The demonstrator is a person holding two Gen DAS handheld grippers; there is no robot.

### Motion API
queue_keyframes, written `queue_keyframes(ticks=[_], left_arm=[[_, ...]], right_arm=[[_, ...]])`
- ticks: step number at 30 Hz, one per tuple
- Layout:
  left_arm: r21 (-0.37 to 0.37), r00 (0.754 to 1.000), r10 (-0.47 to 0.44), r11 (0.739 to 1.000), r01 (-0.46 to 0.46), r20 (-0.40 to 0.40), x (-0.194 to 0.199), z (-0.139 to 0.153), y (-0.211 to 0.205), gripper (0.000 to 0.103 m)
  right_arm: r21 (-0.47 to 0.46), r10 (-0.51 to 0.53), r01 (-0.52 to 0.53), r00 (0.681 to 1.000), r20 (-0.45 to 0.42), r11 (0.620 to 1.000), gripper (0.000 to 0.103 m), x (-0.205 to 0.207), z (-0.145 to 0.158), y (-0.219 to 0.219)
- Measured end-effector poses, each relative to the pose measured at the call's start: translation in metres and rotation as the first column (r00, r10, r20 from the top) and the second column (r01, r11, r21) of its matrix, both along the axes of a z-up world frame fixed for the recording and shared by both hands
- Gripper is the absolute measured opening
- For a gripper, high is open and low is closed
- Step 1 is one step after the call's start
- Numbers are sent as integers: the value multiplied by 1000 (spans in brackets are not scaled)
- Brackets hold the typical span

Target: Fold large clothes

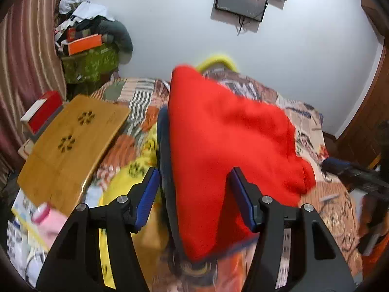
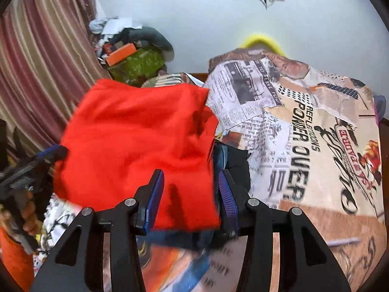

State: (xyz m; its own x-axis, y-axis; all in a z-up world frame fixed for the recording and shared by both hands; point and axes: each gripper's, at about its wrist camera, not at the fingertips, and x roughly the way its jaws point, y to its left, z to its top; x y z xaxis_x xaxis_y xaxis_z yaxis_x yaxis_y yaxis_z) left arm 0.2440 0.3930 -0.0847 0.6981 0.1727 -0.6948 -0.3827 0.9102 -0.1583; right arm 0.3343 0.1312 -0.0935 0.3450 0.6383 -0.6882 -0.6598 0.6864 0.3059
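Note:
A large red fleece garment [image 1: 226, 136] lies folded on the bed, on top of a dark blue garment [image 1: 162, 146]. It also shows in the right wrist view [image 2: 136, 136]. My left gripper [image 1: 194, 194] is open, its blue pads on either side of the red garment's near corner, not pinching it. My right gripper [image 2: 190, 194] is open too, with the garment's near edge between its pads. The right gripper also shows at the right edge of the left wrist view [image 1: 340, 165], and the left gripper at the left edge of the right wrist view [image 2: 48, 153].
The bed is covered by a newspaper-print sheet [image 2: 304, 133]. A bamboo lap table [image 1: 70, 146] sits on its left, next to a yellow blanket [image 1: 131, 175]. A clutter pile [image 1: 87, 39] stands by the striped curtain [image 1: 24, 68]. A screen [image 1: 240, 2] hangs on the wall.

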Motion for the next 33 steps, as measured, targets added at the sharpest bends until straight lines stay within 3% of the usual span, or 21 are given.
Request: queue_keyframes(ticks=[2,5,12,16,23,27,29,31,33], left_arm=[[11,1000,12,1000,-12,-14,-14,-3,-12,60],[44,1000,16,999,-16,1,-41,3,-35,60],[256,990,-18,967,-19,143,-115,59,-118,60],[308,959,-70,951,-19,273,-163,99,-163,60],[383,871,-116,920,-86,477,-235,145,-223,61],[382,833,-105,914,-134,543,-263,145,-241,67],[383,828,-95,911,-152,553,-268,142,-246,74],[376,825,-80,912,-166,559,-273,137,-249,86],[368,825,-54,910,-191,563,-275,132,-250,95]], right_arm=[[49,18,-18,1000,0,999,43,-22,11,-14],[77,22,-28,996,84,997,43,-62,33,-33],[169,-16,-39,949,314,985,43,-145,90,-80],[222,-61,-37,906,418,974,43,-185,115,-104],[295,-130,-45,827,547,954,44,-246,139,-132],[321,-169,-28,805,568,947,57,-260,138,-141],[322,-183,-16,795,578,947,60,-264,137,-141],[315,-194,-3,783,591,949,70,-266,135,-140],[311,-211,15,767,606,950,87,-270,134,-139]])
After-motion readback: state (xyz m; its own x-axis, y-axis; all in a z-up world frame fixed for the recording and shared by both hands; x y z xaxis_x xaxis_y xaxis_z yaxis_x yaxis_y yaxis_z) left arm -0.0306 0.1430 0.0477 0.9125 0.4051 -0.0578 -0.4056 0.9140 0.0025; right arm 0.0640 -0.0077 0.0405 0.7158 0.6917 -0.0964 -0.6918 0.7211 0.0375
